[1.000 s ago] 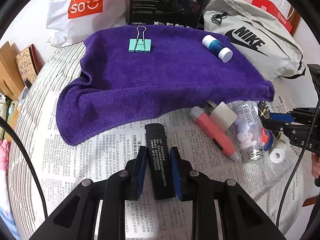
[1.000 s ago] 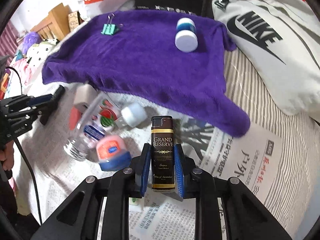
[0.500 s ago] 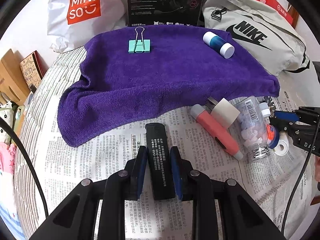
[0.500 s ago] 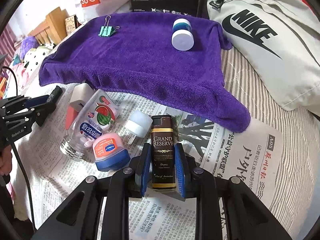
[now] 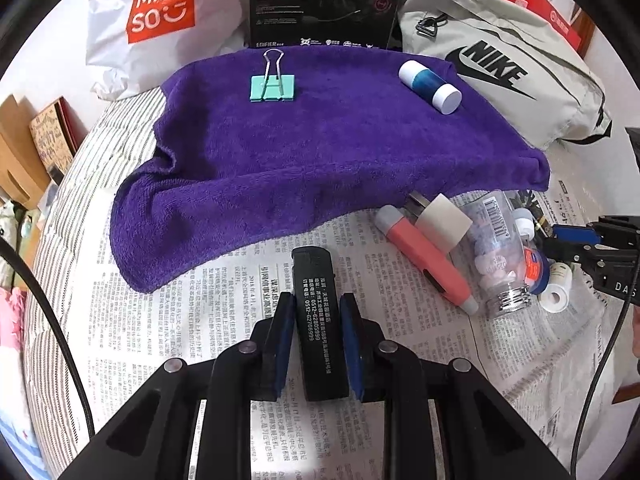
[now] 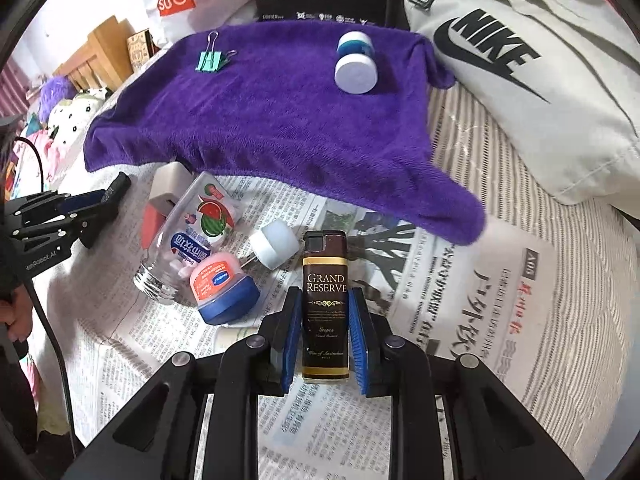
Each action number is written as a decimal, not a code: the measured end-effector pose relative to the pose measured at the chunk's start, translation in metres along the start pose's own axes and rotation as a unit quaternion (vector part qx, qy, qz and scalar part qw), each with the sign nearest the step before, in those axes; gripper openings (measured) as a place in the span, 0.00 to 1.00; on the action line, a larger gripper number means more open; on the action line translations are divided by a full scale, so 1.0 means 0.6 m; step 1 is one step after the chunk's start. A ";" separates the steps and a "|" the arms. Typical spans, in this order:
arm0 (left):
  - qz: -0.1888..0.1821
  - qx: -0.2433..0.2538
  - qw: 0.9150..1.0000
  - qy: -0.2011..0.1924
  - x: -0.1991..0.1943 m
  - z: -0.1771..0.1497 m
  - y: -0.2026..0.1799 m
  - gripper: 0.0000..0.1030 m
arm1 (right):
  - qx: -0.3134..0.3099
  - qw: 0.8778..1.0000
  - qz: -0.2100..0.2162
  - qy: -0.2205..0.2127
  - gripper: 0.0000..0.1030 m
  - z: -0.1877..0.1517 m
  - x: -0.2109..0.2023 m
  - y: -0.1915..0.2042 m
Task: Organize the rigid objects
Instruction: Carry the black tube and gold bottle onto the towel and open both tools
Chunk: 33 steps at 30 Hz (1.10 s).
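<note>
In the left wrist view my left gripper (image 5: pixel 317 300) is shut on a black lighter (image 5: pixel 314 280) with white print, held over the newspaper just before the purple towel (image 5: pixel 320 152). In the right wrist view my right gripper (image 6: pixel 325 296) is shut on a brown "Grand Reserve" lighter (image 6: pixel 325 264), also over the newspaper. On the towel lie a teal binder clip (image 5: pixel 273 87) and a blue-and-white bottle (image 5: pixel 430 86). Each gripper shows at the edge of the other's view: the left gripper (image 6: pixel 100 200) and the right gripper (image 5: pixel 568 240).
Between the grippers lies a cluster: a pink cutter (image 5: pixel 424 256), a clear bottle (image 6: pixel 188 236), a pink-lidded blue jar (image 6: pixel 222 288) and a white cap (image 6: pixel 274 248). A grey Nike bag (image 6: pixel 520 80), a black box (image 5: pixel 320 0) and a white shopping bag (image 5: pixel 160 20) stand behind the towel.
Both grippers stay shut on their lighters and have shifted only slightly. The clear bottle, blurred a second ago, now lies still beside the jar and cap.
</note>
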<state>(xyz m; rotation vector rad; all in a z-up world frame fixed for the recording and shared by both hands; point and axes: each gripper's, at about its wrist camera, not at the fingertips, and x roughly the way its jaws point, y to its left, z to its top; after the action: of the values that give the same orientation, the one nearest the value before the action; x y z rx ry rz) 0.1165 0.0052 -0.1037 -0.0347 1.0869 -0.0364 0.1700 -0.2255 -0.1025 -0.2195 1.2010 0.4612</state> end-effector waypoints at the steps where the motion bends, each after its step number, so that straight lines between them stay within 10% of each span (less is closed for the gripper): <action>1: 0.002 -0.002 1.000 -0.001 -0.001 0.001 0.003 0.22 | 0.000 1.000 -0.002 -0.003 0.23 0.000 -0.004 -0.001; 15: -0.057 -0.014 0.997 -0.046 -0.089 0.041 0.025 0.22 | 0.021 0.998 0.008 -0.062 0.23 0.035 -0.082 -0.010; 33: -0.021 -0.039 0.998 -0.055 -0.056 0.161 0.077 0.22 | 0.044 0.997 0.000 -0.059 0.23 0.145 -0.043 -0.037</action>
<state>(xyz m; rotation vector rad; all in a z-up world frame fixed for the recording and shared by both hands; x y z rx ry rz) 0.1872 0.0540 -0.0314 -0.1285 0.9773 -0.0301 0.2461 -0.2158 -0.0496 -0.1142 1.1036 0.4152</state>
